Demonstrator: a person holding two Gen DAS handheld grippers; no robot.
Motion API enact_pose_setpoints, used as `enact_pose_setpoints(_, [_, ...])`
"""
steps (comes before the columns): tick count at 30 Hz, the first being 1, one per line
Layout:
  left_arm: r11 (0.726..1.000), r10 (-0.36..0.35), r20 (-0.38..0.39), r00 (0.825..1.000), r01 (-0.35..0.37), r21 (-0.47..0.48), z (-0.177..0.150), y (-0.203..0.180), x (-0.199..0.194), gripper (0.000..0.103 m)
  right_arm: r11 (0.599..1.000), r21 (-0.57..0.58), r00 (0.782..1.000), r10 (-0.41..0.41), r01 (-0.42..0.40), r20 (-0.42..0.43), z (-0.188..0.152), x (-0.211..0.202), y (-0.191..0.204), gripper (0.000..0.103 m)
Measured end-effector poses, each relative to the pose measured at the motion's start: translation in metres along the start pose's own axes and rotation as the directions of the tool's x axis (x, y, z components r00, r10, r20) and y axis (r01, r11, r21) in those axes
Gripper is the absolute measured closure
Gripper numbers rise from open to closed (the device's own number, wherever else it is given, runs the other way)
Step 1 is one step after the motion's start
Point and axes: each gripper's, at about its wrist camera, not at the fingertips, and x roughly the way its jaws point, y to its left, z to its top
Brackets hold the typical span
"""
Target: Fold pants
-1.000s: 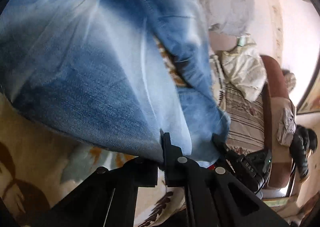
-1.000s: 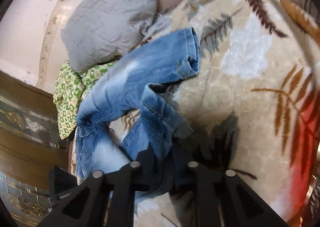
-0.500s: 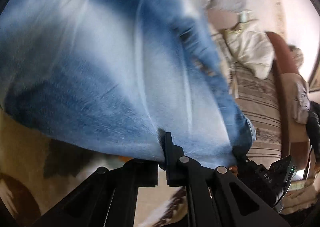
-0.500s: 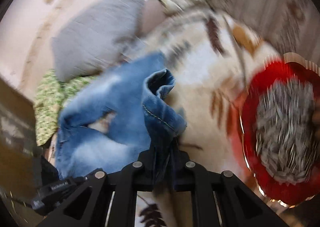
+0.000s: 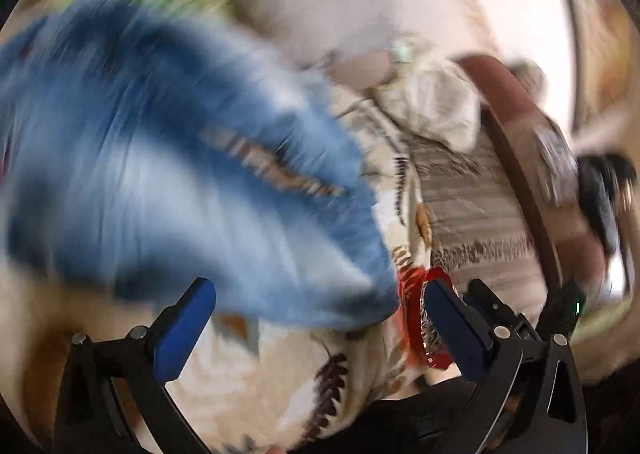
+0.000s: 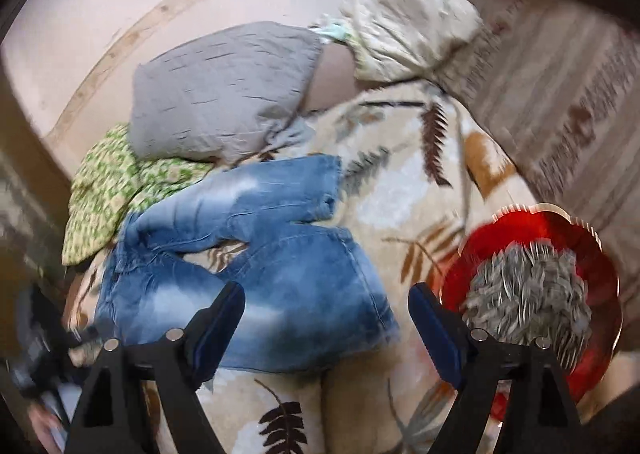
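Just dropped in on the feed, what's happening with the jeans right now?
A person with a handheld gripper in each hand is folding a pair of blue jeans on a leaf-patterned blanket. At this moment both the left gripper and the right gripper have their jaws wide open with nothing between them. The jeans lie partly folded, with one end doubled over, beside a grey pillow and a red dish of seeds. The left view is heavily blurred.

Your left wrist view is heavily motion-smeared: the jeans (image 5: 192, 182) streak into blue. Your right view is sharper at centre, blurring toward its curved fisheye edges, black vignette in the corners. Soft, even daylight, only faint shadows
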Motion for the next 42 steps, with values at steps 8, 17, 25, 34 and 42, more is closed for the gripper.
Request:
enact_pose_setpoints(8, [0.654, 0.167, -0.109, 0.98, -0.027, 0.756, 0.022, -0.052, 0.053, 0.0, 0.981, 0.091, 0.965, 0.187, -0.173, -0.184, 0.038, 0.038, -0.025, 0.017])
enact_pose_setpoints(17, [0.605, 0.173, -0.267, 0.948, 0.112, 0.789, 0.042, -0.053, 0.132, 0.001, 0.952, 0.237, 0.873, 0.279, -0.196, -0.4, 0.064, 0.139, -0.056, 0.017])
enact_pose_setpoints(25, [0.598, 0.221, -0.378, 0.899, 0.181, 0.781, 0.043, -0.041, 0.182, 0.029, 0.926, 0.302, 0.811, 0.351, -0.227, -0.468, 0.059, 0.209, -0.06, 0.017])
enact_pose_setpoints(34, [0.593, 0.223, -0.432, 0.874, 0.23, 0.772, 0.039, -0.035, 0.191, 0.096, 0.891, 0.271, 0.783, 0.451, -0.364, -0.429, 0.057, 0.214, -0.054, 0.08])
enact_pose_setpoints(42, [0.567, 0.161, -0.355, 0.921, 0.208, 0.797, 0.058, -0.073, 0.181, 0.097, 0.895, 0.279, 0.866, 0.421, -0.348, -0.271, 0.074, 0.155, -0.075, 0.081])
